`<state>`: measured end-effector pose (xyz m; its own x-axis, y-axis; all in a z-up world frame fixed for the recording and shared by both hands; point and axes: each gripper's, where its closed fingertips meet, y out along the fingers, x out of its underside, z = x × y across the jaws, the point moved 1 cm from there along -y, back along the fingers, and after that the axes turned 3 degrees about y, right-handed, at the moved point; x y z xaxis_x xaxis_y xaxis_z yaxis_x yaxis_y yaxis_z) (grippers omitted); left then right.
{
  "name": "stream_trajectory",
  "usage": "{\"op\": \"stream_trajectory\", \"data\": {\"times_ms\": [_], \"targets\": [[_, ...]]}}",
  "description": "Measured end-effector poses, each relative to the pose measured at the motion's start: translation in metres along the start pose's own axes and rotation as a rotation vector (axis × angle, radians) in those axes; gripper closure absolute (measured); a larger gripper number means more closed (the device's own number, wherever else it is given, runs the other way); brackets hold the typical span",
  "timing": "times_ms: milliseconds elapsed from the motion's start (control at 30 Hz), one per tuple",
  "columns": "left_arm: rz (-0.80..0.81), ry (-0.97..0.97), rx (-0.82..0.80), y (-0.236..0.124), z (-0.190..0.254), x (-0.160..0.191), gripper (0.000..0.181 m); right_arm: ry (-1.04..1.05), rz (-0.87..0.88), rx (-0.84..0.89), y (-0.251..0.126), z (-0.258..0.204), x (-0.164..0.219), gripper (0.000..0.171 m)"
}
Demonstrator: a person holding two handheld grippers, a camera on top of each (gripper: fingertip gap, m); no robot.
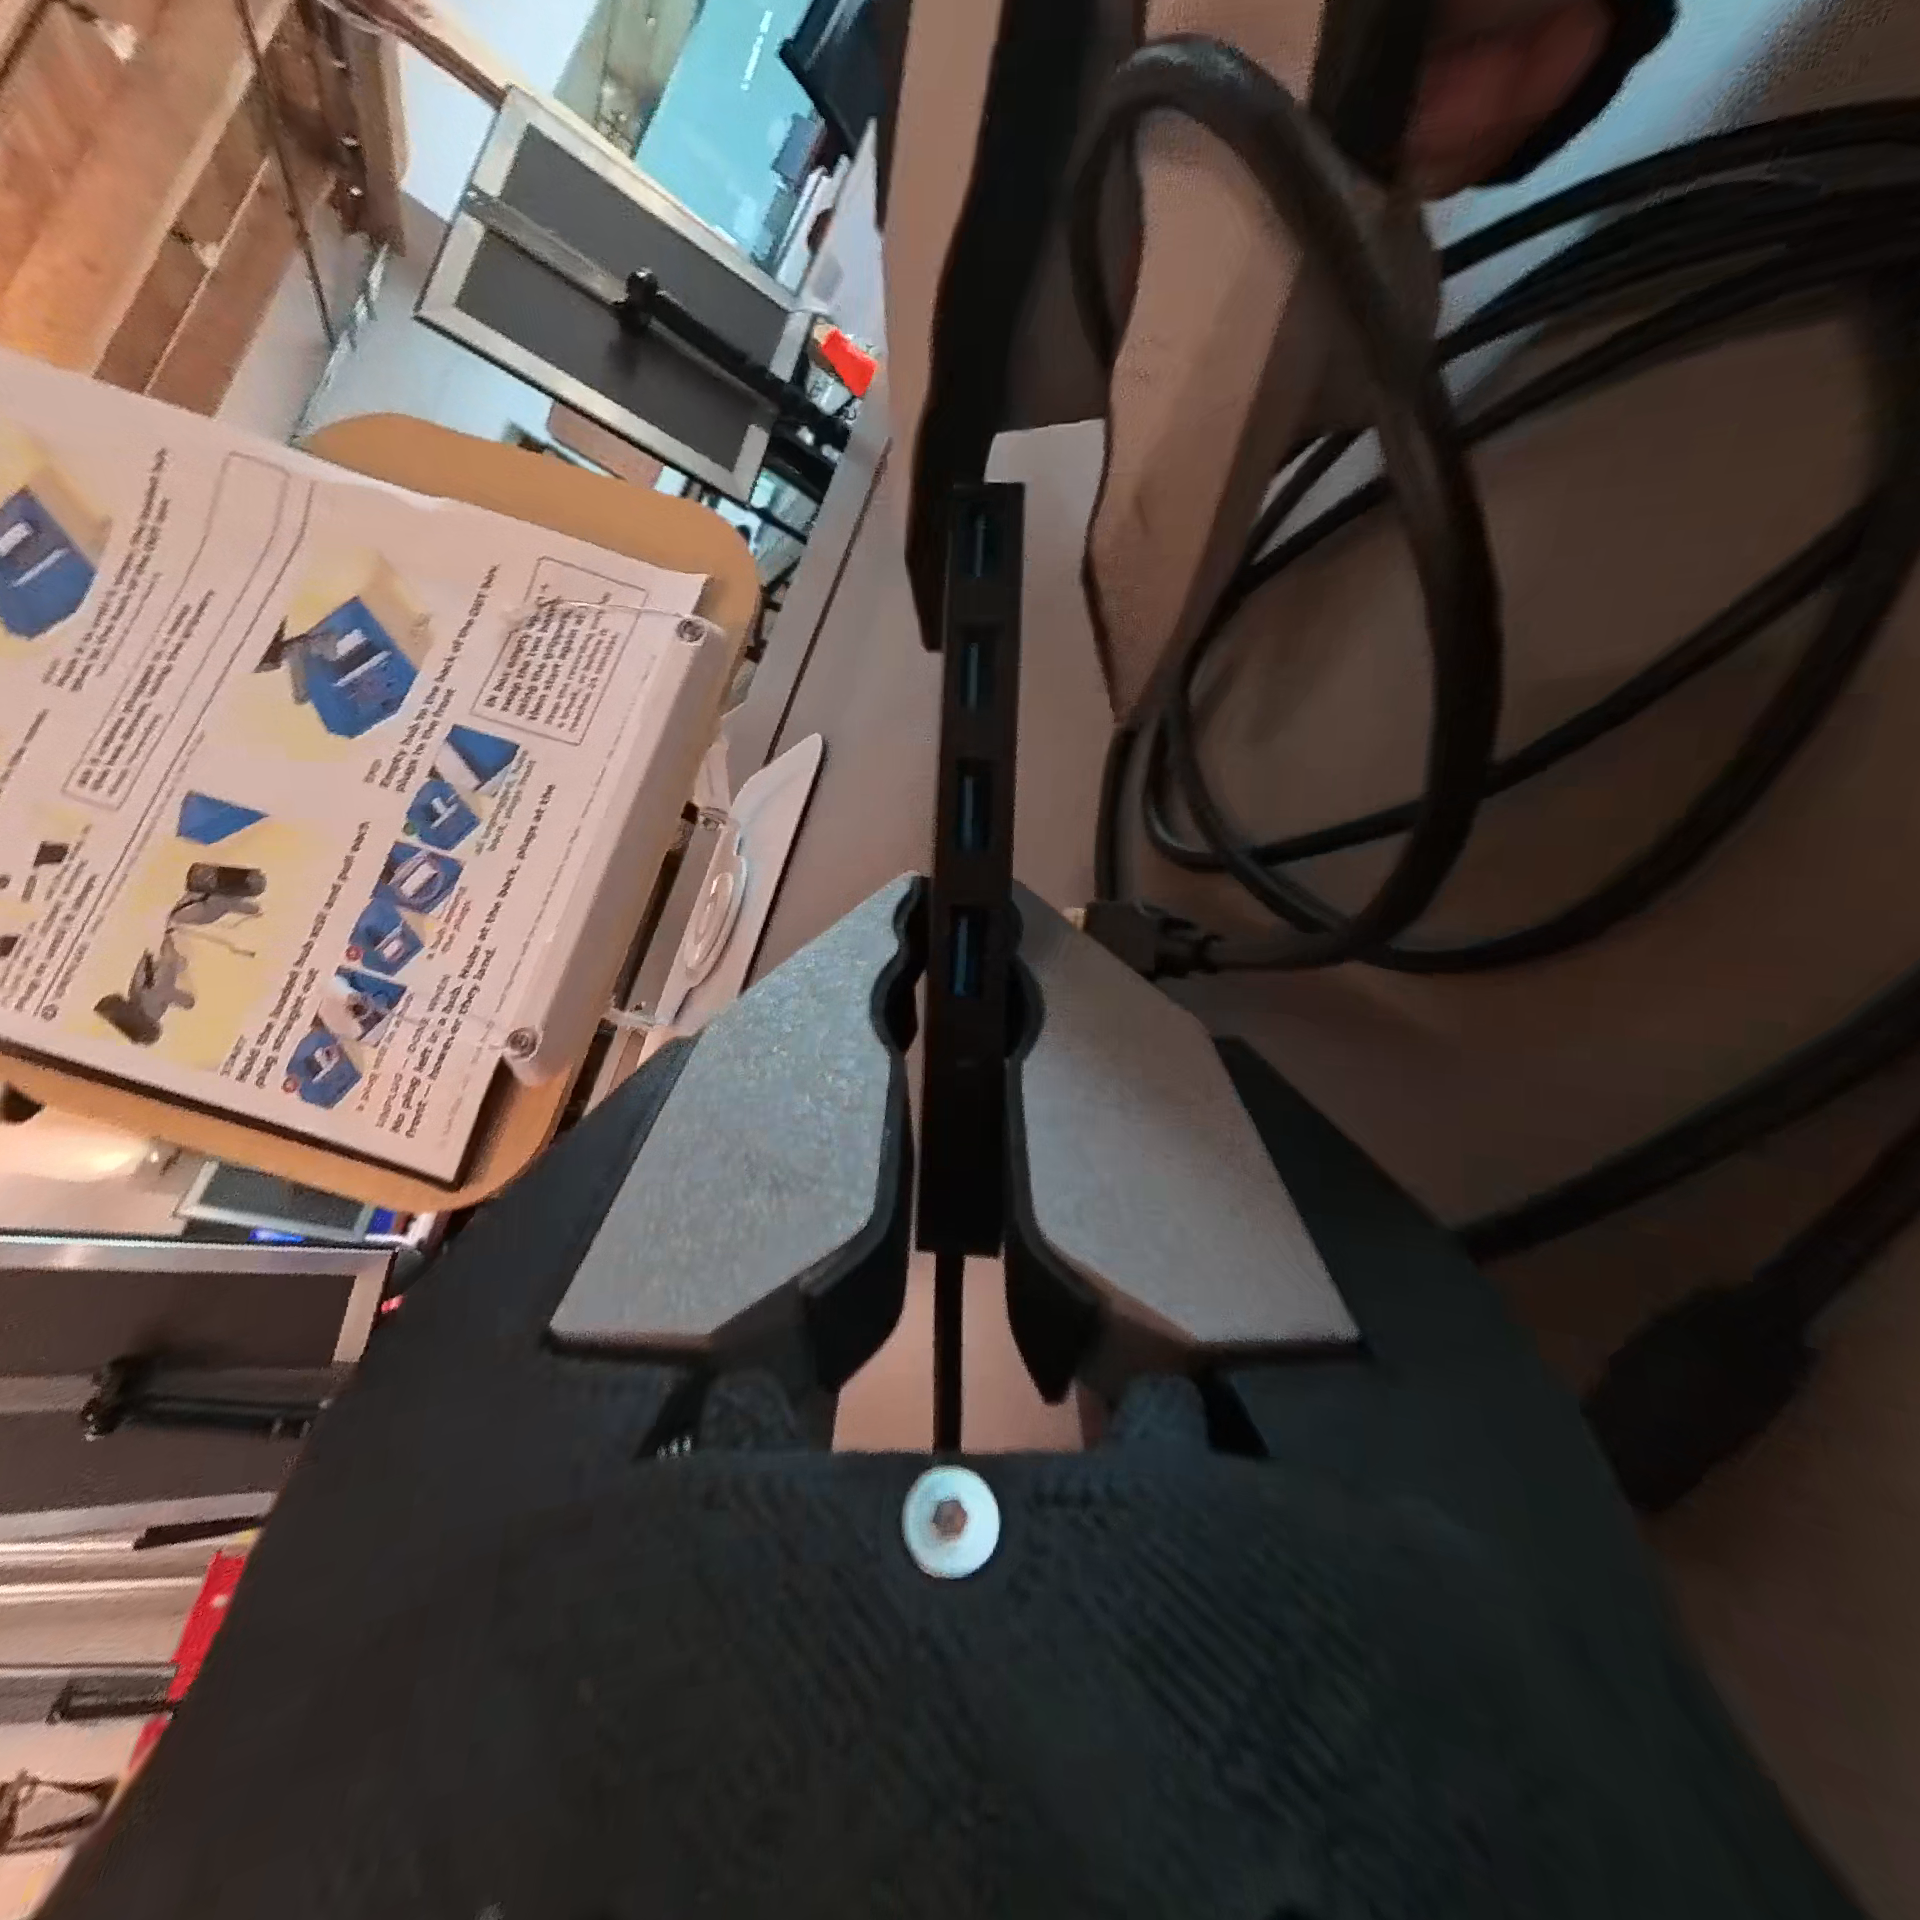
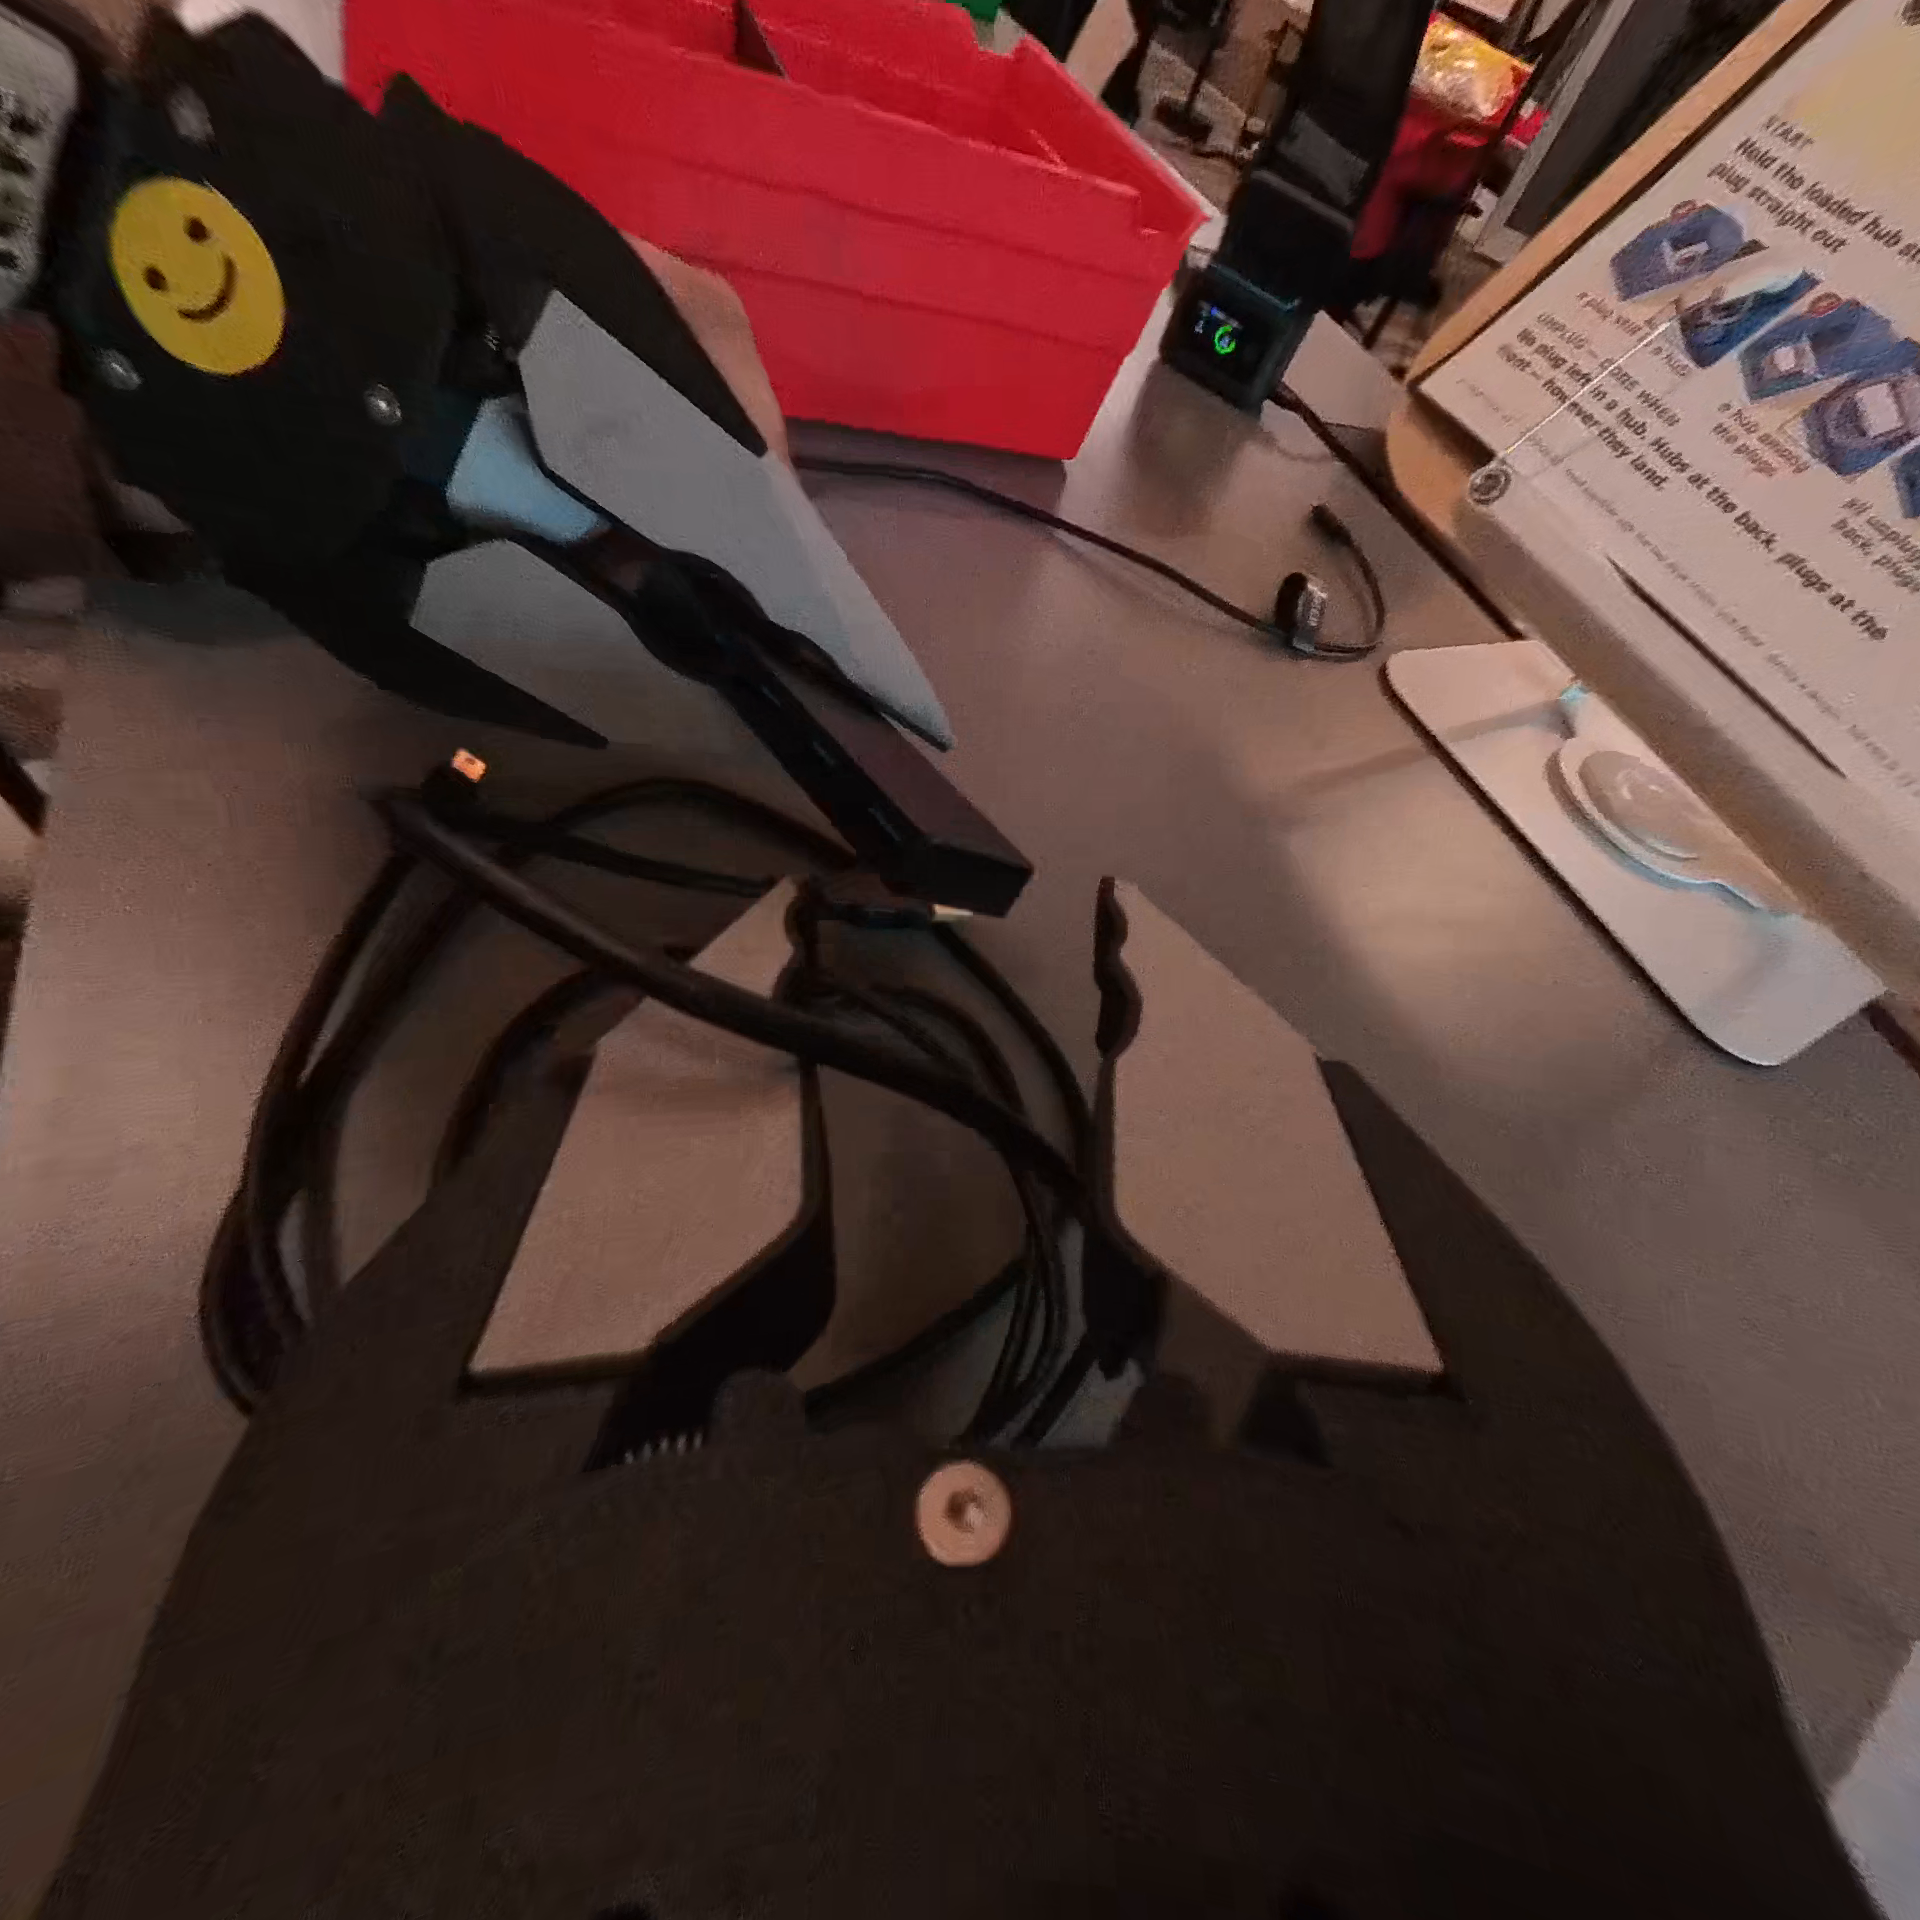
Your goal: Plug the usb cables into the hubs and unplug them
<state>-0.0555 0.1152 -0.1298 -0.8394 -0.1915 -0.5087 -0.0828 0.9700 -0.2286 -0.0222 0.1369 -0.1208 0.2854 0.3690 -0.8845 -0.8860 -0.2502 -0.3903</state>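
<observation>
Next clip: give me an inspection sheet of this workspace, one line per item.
Surface: grey table.
Job's things: black hub held off the table; its four ports look empty.
Clutter: red bin, small charger with lit screen.
Grippers: left gripper shut on hub; right gripper open, around a plug.
Cables: black cables coiled under the hub.
Surroundings: instruction sheet on stand.

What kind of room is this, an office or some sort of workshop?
Probably a lab or workshop bench set up for practice tasks. A propped-up instruction sheet stands on the table, a red bin sits behind, and loose black cables lie by a USB hub held in the left gripper.
</observation>
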Motion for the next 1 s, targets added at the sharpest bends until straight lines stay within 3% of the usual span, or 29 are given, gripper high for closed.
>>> {"op": "stream_trajectory", "data": {"times_ms": [167, 333, 567, 833, 1000], "targets": [[0.015, 0.025, 0.055, -0.002, 0.012, -0.007, 0.172, -0.119, -0.022, 0.029, 0.004, -0.009, 0.004, 0.144], [0.010, 0.051, 0.072, -0.002, 0.016, -0.008, 0.172, -0.054, -0.053, -0.026, 0.008, -0.006, 0.014, 0.147], [0.096, 0.177, -0.047, -0.011, 0.009, -0.026, 0.171, -0.020, -0.043, 0.011, 0.003, 0.003, 0.012, 0.147], [0.262, -0.094, 0.045, -0.027, -0.001, -0.044, 0.172, 0.051, 0.016, -0.005, -0.004, 0.009, 0.005, 0.152], [0.275, -0.094, 0.028, -0.031, -0.006, -0.044, 0.172, 0.091, -0.016, -0.014, -0.004, 0.011, 0.012, 0.164]]}}
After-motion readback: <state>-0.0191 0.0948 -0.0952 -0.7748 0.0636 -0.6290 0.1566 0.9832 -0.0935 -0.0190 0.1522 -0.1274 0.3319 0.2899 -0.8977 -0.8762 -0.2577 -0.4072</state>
